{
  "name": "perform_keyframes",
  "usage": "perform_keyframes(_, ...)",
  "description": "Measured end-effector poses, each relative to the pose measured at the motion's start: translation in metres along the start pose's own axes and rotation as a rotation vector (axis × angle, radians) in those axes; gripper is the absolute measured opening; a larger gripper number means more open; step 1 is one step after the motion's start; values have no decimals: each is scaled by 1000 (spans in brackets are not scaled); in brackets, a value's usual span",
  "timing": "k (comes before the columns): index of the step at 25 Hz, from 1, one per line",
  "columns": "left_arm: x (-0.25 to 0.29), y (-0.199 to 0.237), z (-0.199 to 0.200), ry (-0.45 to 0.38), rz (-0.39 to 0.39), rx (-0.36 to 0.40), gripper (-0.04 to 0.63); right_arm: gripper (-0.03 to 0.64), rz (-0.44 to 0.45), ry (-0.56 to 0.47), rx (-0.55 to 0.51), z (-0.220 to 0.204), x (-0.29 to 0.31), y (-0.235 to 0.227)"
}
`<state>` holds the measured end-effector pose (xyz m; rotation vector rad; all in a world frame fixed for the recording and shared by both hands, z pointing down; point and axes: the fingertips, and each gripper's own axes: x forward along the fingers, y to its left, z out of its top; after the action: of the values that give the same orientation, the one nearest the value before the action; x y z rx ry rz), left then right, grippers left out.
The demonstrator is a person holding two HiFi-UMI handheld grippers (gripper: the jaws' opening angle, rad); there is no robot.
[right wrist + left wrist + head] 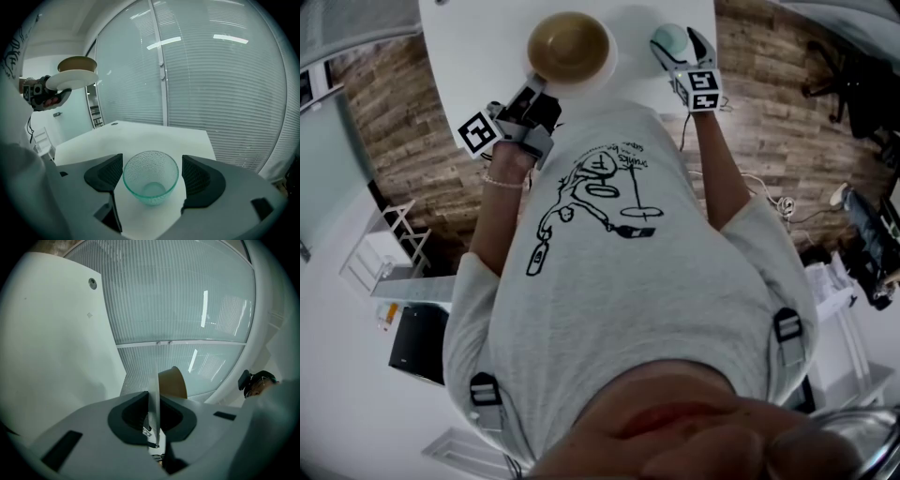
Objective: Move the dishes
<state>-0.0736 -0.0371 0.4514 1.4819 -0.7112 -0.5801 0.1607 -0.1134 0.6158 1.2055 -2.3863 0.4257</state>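
Note:
In the head view my left gripper [534,92] is shut on the near rim of a white plate [602,75] that carries a brown bowl [569,45], held above the white table [478,56]. The left gripper view shows the jaws [154,427] clamped on the thin plate edge [154,394], with the brown bowl [172,383] behind it. My right gripper [680,52] stands open around a small green-tinted glass bowl [667,39]. In the right gripper view this glass bowl [151,176] sits on the table [140,136] between the pads [110,171] of the right gripper [152,172]. Plate [72,79] and brown bowl [77,63] show at upper left.
A wall of glass with blinds [220,93] stands behind the table. The tabletop has a small round grommet [93,283]. Wooden floor [769,103] surrounds the table, with a white rack [389,248] at left and cables and a dark chair [844,75] at right.

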Motion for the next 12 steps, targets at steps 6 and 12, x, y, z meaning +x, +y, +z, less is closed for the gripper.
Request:
perform_keyframes(6, -2, 5, -1, 3, -7, -5, 21, 385, 20, -51, -34, 39, -15, 7)
perform_keyframes(12, -1, 10, -1, 9, -17, -1, 20, 383, 116, -145, -12, 102, -40, 26)
